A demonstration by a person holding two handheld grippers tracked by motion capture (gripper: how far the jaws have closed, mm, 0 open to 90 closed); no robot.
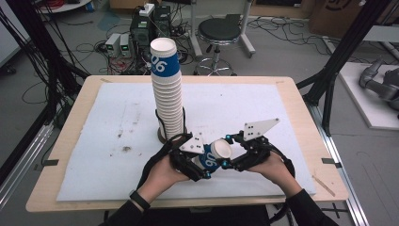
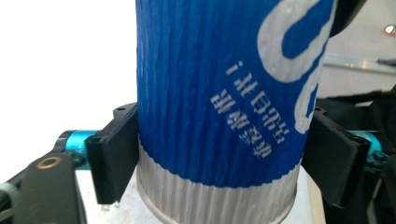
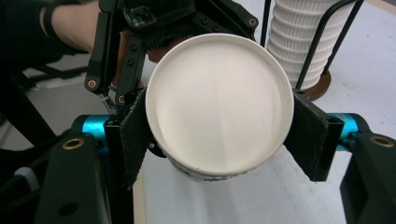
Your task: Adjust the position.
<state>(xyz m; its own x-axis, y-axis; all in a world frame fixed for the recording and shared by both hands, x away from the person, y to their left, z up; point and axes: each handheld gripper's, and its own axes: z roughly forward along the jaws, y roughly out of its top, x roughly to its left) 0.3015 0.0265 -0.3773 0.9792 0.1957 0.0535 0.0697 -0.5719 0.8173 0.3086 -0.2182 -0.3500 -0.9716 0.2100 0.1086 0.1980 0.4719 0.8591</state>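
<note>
Between both grippers (image 1: 225, 155) lies a clamped paper cup (image 1: 214, 155)

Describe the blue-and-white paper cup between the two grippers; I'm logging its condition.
The blue-and-white ribbed paper cup lies tilted above the white mat, its white mouth facing the right gripper, whose black pads clamp near its rim. The left gripper clasps its blue lower wall just above the white base band. It looks undamaged.

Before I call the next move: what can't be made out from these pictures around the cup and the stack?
- Cup bottom: high view, hidden by the left gripper.
- Cup's top: left gripper view, cut off by the frame edge.
- Cup's blue side: right gripper view, hidden behind its own rim.
- Stack base: high view, screened by the black holder.
- Small print on cup: blurred.
</note>
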